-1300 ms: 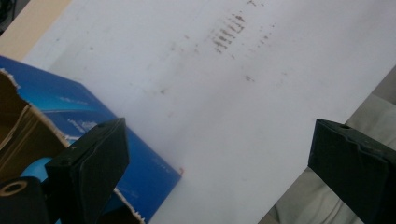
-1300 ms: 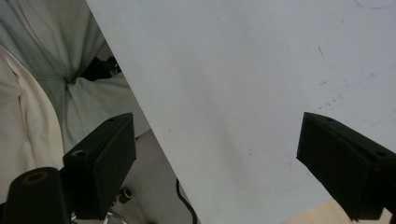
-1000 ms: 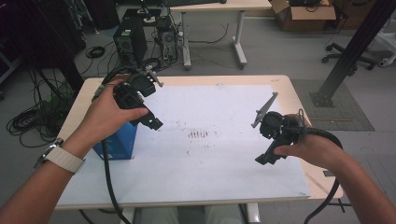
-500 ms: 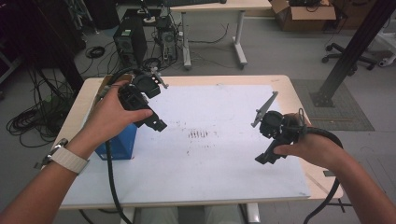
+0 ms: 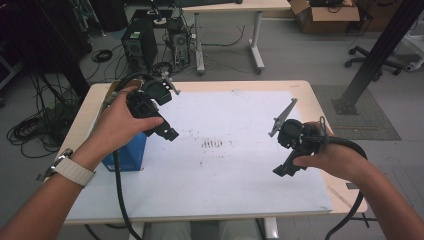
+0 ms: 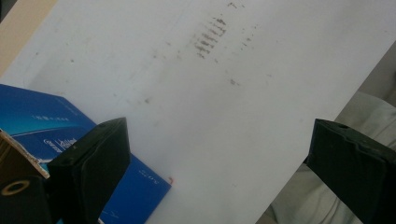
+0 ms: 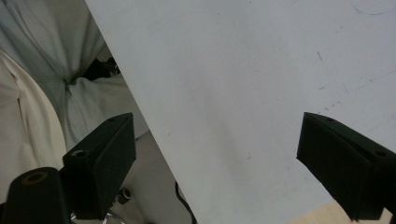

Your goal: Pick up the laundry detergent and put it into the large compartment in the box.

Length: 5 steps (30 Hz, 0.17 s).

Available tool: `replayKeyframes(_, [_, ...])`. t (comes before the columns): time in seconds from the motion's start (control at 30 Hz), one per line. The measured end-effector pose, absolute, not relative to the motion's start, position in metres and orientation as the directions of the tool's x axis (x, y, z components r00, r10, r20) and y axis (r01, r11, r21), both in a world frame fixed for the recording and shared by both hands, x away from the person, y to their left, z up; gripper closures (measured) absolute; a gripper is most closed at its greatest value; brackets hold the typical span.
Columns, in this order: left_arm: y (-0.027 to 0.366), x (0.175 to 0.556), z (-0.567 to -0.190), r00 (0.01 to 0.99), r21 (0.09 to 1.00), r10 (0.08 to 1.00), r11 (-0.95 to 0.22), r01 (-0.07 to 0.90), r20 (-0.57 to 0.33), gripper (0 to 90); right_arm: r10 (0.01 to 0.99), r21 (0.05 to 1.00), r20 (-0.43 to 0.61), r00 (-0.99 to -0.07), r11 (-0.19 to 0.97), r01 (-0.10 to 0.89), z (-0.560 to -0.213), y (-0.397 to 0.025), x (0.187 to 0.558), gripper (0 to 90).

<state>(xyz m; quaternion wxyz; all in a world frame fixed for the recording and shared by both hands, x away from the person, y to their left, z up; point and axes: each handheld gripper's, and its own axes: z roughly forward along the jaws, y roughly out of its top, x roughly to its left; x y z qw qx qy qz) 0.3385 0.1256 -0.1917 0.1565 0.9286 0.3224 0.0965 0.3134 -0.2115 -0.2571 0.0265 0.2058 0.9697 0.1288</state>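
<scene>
In the high view, the left gripper (image 5: 159, 116) is held in the person's left hand (image 5: 120, 127) above the left part of the table (image 5: 345, 197), its jaws pointing down and toward the table's middle. Just below that hand a blue box (image 5: 129, 152) sits near the table's left edge, on the white sheet (image 5: 230, 175) that covers most of the table. The right gripper (image 5: 287, 160) is held in the right hand (image 5: 332, 156) near the right edge, well apart from the box, its jaws aimed toward the near edge. A patch of dark smudges (image 5: 212, 144) marks the sheet near its middle, between the two grippers.

In the left gripper view, the left gripper (image 6: 219, 158) has its jaws wide apart with nothing between them. The blue box (image 6: 42, 119) lies beside and behind the left-hand jaw, at the sheet's edge. The smudges (image 6: 210, 39) lie farther off on the white sheet (image 6: 224, 107).

In the right gripper view, the right gripper (image 7: 217, 158) likewise has its jaws wide apart and empty, hanging over the near edge of the white sheet (image 7: 243, 79). The person's pale clothing (image 7: 42, 79) shows beyond that edge.
</scene>
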Motion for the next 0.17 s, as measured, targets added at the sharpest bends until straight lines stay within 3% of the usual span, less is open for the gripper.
replayKeyframes(0.17, [0.1252, 0.3384, -0.1917, 0.773, 0.353, 0.629, -0.743, 0.569, 0.078, 6.3, 0.406, 0.261, 0.002, -0.914, 0.882, 0.392, -0.2569, -0.2115, 0.3135, 11.7])
